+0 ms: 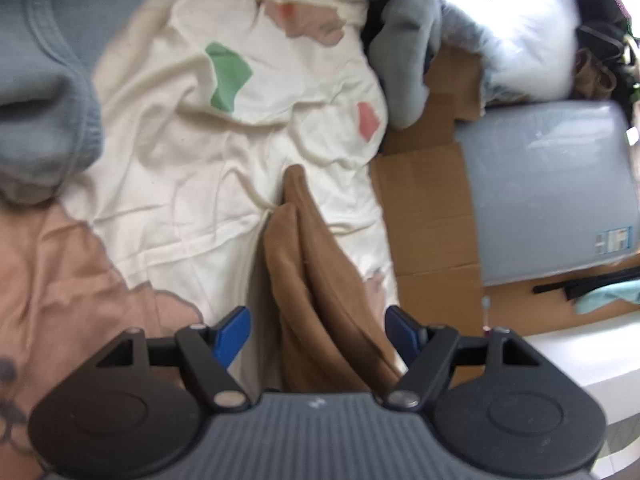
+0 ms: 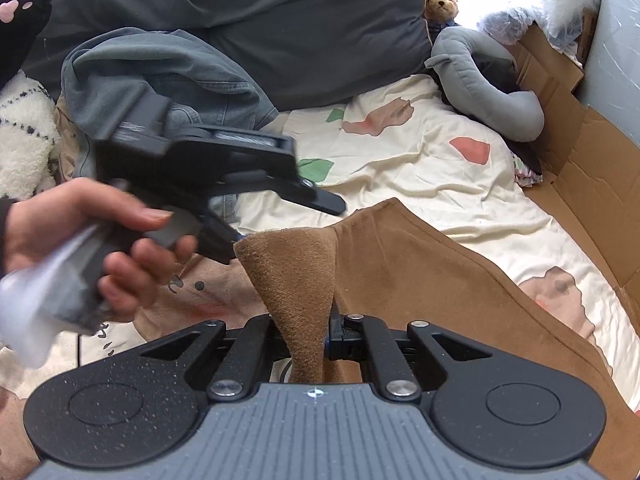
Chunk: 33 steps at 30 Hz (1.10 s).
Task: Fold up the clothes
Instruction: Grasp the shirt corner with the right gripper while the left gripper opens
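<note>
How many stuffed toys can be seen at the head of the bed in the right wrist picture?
2: a small brown teddy bear beside the dark grey pillow, and a long grey plush toy just below it, along the cardboard. Others may be hidden.

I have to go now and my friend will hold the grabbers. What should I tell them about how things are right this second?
Left gripper: open, jaws on either side of the brown cloth, not pinching it.
Right gripper: shut on a bunched fold of the brown cloth, lifting it.
The rest of the cloth is spread on the patterned sheet. A grey-blue garment is heaped behind.
Done: one edge picked up. Left: grab with the left gripper, finish the fold, probably the heap next.
</note>
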Motion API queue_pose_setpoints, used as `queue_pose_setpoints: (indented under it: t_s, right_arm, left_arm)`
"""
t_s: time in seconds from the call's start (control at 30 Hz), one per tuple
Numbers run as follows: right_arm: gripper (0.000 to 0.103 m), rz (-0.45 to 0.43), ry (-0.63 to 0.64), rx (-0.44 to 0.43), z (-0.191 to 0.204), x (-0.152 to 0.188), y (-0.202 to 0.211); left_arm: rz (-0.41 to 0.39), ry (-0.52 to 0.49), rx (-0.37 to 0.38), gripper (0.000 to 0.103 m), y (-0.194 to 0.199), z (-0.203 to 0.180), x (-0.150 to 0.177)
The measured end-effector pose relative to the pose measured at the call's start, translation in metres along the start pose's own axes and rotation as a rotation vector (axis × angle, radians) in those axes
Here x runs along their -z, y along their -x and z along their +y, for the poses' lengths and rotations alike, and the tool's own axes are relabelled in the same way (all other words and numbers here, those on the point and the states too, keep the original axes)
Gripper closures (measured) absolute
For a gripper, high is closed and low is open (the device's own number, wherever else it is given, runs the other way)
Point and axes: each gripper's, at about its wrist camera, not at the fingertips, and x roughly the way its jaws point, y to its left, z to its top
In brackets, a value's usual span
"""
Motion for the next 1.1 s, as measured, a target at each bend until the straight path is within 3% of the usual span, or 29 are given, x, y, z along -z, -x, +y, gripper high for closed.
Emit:
queue_pose_setpoints:
  t_s: [0.23,0.4,0.6,0.7,1.1]
  right_arm:
    - [0.097,-0.003,-0.028,-0.008,-0.004,0.004,0.0]
    - [0.097,-0.011,-0.039,-0.008,-0.006,0.004,0.002]
    - [0.097,-0.014,-0.051,-0.013,-0.009,0.004,0.005]
    - [0.097,-0.02,-0.059,-0.018,-0.012,0.005,0.008]
    - [0.098,-0.097,-0.199,-0.06,-0.052,0.021,0.042]
  left_arm:
    - [0.07,-0.044,-0.041,0.03,-0.036,0.001,-0.02]
    - [0.105,-0.074,-0.063,0.04,-0.051,-0.003,-0.038]
    - [0.171,-0.134,-0.125,0.07,-0.066,-0.012,-0.047]
    - [0.165,-0.128,-0.132,0.086,-0.07,-0.015,-0.049]
    - [0.142,-0.223,-0.14,0.092,-0.067,-0.076,-0.045]
